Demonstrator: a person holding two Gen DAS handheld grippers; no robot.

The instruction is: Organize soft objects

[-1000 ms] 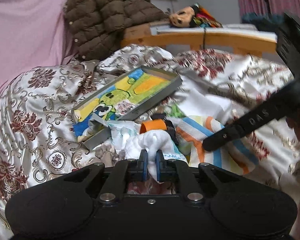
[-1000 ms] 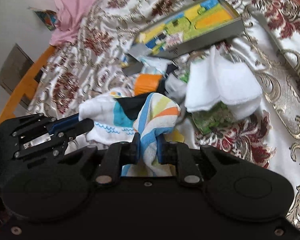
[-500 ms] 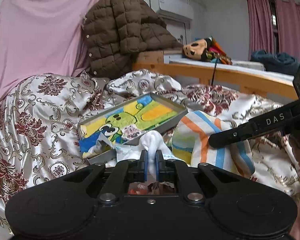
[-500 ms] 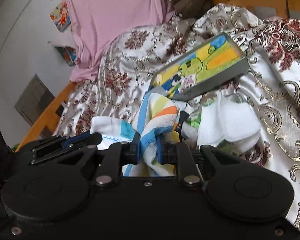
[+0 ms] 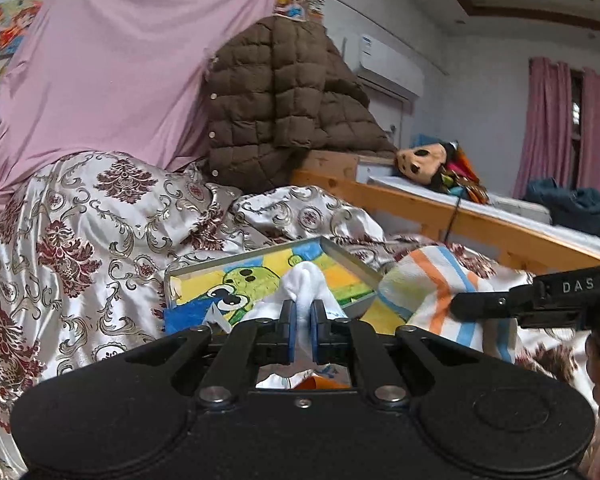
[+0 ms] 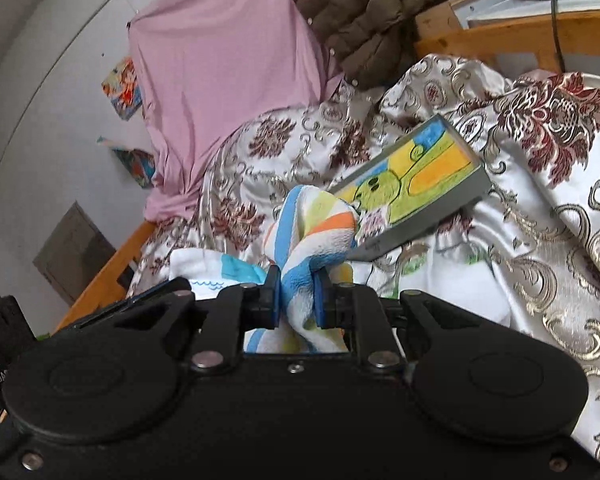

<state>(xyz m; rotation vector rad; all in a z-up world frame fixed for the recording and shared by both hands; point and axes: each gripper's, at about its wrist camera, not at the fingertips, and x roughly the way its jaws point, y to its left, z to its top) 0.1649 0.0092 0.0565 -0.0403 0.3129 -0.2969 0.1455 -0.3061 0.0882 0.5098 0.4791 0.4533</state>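
My left gripper [image 5: 303, 330] is shut on the white end of a soft cloth [image 5: 304, 285], lifted in front of the picture box. My right gripper [image 6: 296, 297] is shut on the striped end of the cloth [image 6: 314, 236], with blue, orange and yellow bands bunched above the pads. The same striped cloth [image 5: 440, 292] shows in the left wrist view beside the right gripper's finger [image 5: 500, 302]. The cloth's white part with a blue patch [image 6: 215, 268] hangs left toward the other tool. A white cloth [image 6: 440, 276] lies on the bed under the box.
A grey box with a green cartoon picture [image 5: 259, 276] [image 6: 420, 188] rests on the floral satin bedspread [image 5: 79, 240]. A brown quilted jacket [image 5: 283, 108] and pink sheet [image 5: 111, 80] hang behind. A wooden bed rail [image 5: 440, 212] runs at right.
Both grippers have risen with the cloth and tilted up, so more of the wall and hanging sheet shows. The cloth has come up off the pile on the bed.
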